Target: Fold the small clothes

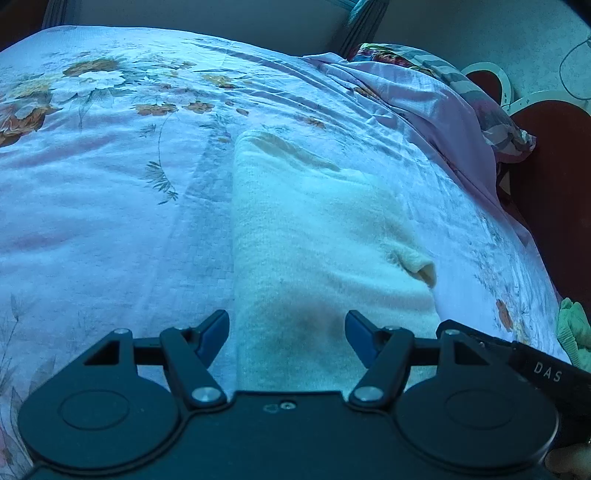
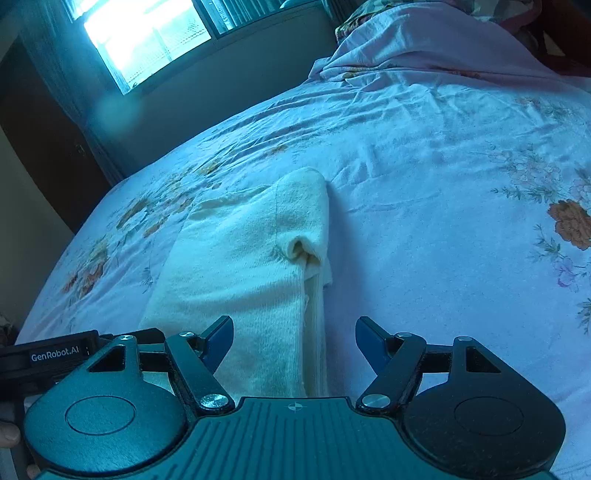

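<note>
A small cream knit garment (image 1: 314, 236) lies folded into a long strip on the floral bed sheet (image 1: 110, 177). A short sleeve opening shows at its right edge. My left gripper (image 1: 287, 328) is open and empty, just above the garment's near end. In the right wrist view the same garment (image 2: 251, 258) runs away from me, its sleeve folded over on the right side. My right gripper (image 2: 294, 338) is open and empty over the garment's near right edge. The left gripper's body (image 2: 55, 356) shows at the left of that view.
A crumpled pink cover (image 1: 424, 99) and a floral pillow (image 1: 491, 110) lie at the bed's far right, beside a dark red headboard (image 1: 554, 155). A green cloth (image 1: 572, 332) sits at the right edge. A bright window (image 2: 147, 33) is beyond the bed.
</note>
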Available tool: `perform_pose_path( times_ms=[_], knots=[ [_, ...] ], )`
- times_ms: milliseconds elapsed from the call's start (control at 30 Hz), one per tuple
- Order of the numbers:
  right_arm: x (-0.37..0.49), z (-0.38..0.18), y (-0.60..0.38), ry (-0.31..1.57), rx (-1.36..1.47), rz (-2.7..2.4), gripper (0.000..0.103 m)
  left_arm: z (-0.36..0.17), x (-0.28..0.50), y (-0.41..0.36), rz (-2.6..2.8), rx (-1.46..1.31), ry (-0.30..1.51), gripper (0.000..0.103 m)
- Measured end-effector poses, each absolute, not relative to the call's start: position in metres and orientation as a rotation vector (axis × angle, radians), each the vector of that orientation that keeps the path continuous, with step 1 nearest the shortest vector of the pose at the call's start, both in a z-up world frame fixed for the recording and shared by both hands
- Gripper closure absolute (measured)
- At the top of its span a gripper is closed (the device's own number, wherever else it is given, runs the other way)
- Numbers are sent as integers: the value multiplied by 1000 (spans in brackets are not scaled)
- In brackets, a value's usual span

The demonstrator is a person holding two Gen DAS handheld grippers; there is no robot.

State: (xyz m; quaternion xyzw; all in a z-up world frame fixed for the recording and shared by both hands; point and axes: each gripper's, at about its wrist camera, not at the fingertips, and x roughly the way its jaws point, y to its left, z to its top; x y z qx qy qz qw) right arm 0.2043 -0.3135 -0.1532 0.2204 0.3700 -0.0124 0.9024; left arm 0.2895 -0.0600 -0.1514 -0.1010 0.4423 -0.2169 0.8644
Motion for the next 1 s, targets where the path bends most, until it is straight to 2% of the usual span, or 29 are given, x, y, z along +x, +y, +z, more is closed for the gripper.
perform_pose_path(
  times_ms=[467, 533, 700, 833, 1000],
  knots=[
    [269, -182, -333, 826, 567, 19, 31, -180, 338, -66, -510, -330, 1005, 35],
    [274, -184, -330, 835, 559, 31, 31, -182, 342, -68, -513, -333, 1003, 39],
    [281, -187, -323, 841, 513, 36, 31, -184, 345, -71, -512, -327, 996, 40],
    [283, -187, -321, 833, 501, 27, 31, -184, 346, -74, -512, -307, 991, 36],
    [299, -189, -329, 817, 567, -5, 31, -184, 351, -77, -513, -300, 992, 37]
  ],
)
